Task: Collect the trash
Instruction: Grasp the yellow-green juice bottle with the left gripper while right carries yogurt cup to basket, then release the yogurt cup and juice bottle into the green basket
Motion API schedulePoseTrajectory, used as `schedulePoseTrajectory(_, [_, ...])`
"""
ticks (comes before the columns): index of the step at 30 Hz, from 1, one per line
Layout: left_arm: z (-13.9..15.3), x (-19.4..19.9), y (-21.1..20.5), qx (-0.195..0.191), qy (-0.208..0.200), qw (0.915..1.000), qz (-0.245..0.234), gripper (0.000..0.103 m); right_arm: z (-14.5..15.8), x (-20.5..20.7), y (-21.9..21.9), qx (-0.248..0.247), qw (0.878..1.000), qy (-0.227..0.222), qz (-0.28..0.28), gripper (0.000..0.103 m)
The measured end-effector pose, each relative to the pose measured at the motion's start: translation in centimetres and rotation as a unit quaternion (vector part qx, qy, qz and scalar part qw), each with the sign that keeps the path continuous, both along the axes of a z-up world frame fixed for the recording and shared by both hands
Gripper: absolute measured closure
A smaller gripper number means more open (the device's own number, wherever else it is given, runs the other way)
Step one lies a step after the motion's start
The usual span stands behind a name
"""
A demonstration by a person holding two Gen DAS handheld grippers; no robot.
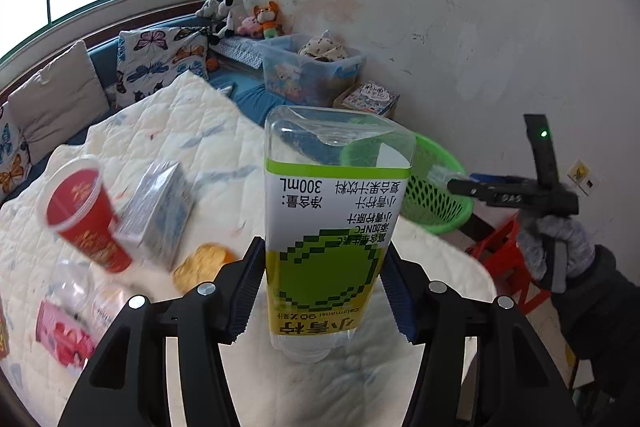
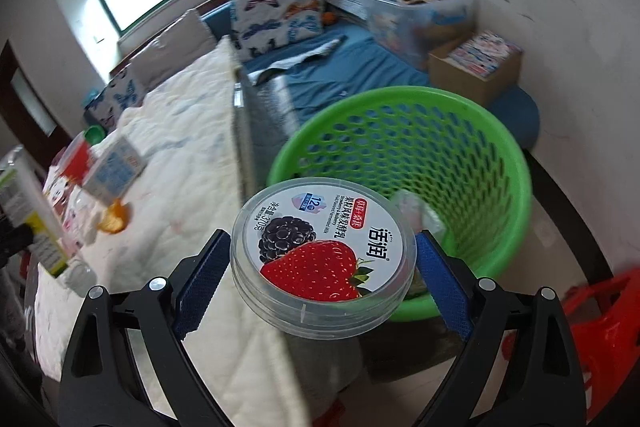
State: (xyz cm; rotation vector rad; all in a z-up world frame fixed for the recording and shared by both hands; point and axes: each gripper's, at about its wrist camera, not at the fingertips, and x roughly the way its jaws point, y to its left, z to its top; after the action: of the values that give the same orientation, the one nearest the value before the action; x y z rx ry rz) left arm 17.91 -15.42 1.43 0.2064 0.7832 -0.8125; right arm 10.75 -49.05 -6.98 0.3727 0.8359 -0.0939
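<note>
My left gripper (image 1: 322,287) is shut on a clear square juice bottle (image 1: 336,195) with a green and yellow label. The bottle is upside down, its cap toward me, lifted above the white quilt (image 1: 168,131). My right gripper (image 2: 322,279) is shut on a round yoghurt tub (image 2: 320,255) with a strawberry and blackberry lid. It holds the tub just in front of the green mesh basket (image 2: 500,155), near its rim. In the left wrist view the basket (image 1: 436,195) shows behind the bottle, and a gloved hand (image 1: 560,247) holds the right gripper beside it.
On the quilt lie a red cup (image 1: 80,215), a blue-white carton (image 1: 160,207), an orange peel (image 1: 200,265), a clear bottle and a pink wrapper (image 1: 60,335). A crumpled white scrap (image 2: 416,211) lies in the basket. A red stool (image 2: 600,327) stands to its right.
</note>
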Motion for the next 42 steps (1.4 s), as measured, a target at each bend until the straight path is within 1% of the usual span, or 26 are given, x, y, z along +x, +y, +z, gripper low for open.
schedulePoseTrajectory(5, [0.5, 1.3, -3.6, -0.004, 0.0, 0.9999, -0.011, 0.048, -1.8, 1.3, -2.9, 0.011, 1.0, 0.016, -0.02, 0.012])
schedulePoseTrajectory(11, [1.0, 2.6, -7.8, -0.006, 0.006, 0.9996, -0.025, 0.048, -2.9, 2.6, -5.3, 0.025, 0.999, 0.02, -0.04, 0.011])
schedulePoseTrajectory(17, [1.0, 3.7, -11.7, -0.004, 0.003, 0.9994, -0.034, 0.048, -3.2, 2.6, -6.0, 0.018, 0.999, 0.025, -0.043, 0.011])
schedulePoseTrajectory(20, [1.0, 4.2, -13.3, -0.01, 0.009, 0.9992, -0.037, 0.048, -3.3, 2.4, -6.0, 0.017, 0.999, 0.023, -0.043, 0.008])
schedulePoseTrajectory(27, [0.6, 4.8, -16.9, -0.018, 0.015, 0.9987, -0.046, 0.048, -2.6, 0.9, -6.0, 0.015, 0.999, 0.011, -0.041, 0.008])
schedulePoseTrajectory(31, [0.1, 4.8, -19.0, -0.022, 0.021, 0.9984, -0.049, 0.048, -2.0, -0.9, -6.0, 0.017, 0.999, -0.004, -0.045, 0.008])
schedulePoseTrajectory(35, [-1.1, 5.1, -21.3, -0.017, 0.025, 0.998, -0.055, 0.048, -1.5, -2.7, -6.0, 0.018, 0.998, -0.016, -0.049, 0.008])
schedulePoseTrajectory(38, [-2.0, 5.4, -22.4, -0.017, 0.033, 0.9977, -0.057, 0.048, -1.4, -3.6, -6.1, 0.018, 0.998, -0.019, -0.051, 0.008])
schedulePoseTrajectory(42, [-3.6, 6.0, -23.7, -0.007, 0.043, 0.9976, -0.054, 0.048, -1.5, -4.3, -6.2, 0.017, 0.998, -0.022, -0.055, 0.008])
